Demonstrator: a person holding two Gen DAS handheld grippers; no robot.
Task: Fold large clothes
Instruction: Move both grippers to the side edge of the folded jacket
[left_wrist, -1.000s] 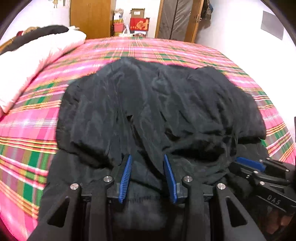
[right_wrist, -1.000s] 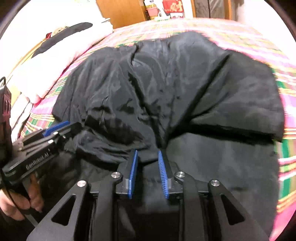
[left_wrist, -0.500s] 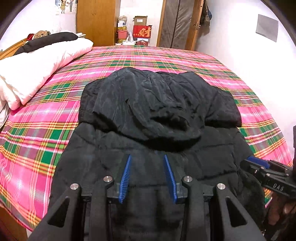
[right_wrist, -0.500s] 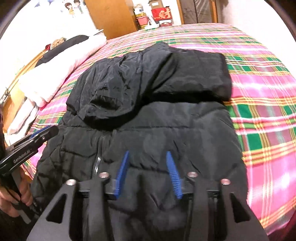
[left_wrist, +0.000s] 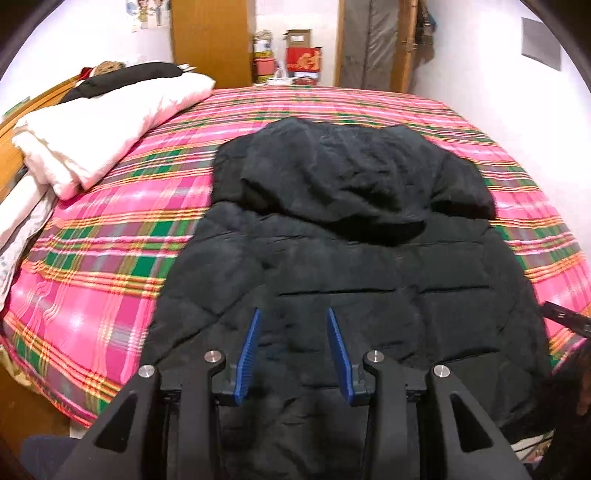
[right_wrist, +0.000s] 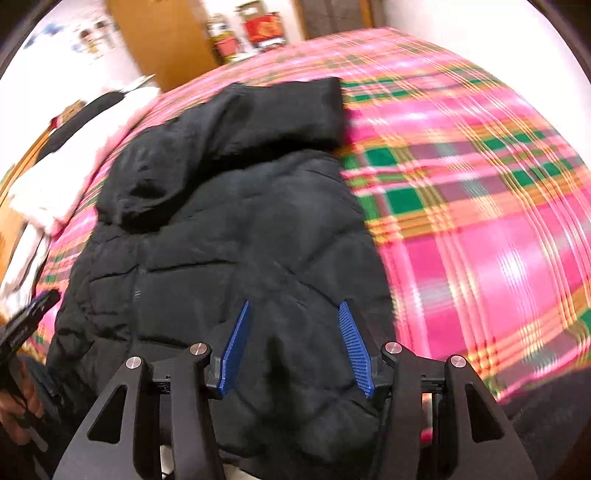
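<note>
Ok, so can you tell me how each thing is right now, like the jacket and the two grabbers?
Black jacket: lying flat on the bed, hood folded down over its back.
Hood: flopped onto the jacket, wrinkled.
Left gripper: open, holding nothing, above the jacket's near end.
Right gripper: open wide, holding nothing, above the jacket.
Plaid bedsheet: spread out under the jacket.
White quilt: folded, beside the jacket.

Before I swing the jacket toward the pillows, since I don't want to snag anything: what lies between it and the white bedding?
Only bare plaid bedspread separates the black jacket from the white bedding, shown in the left wrist view.
</note>
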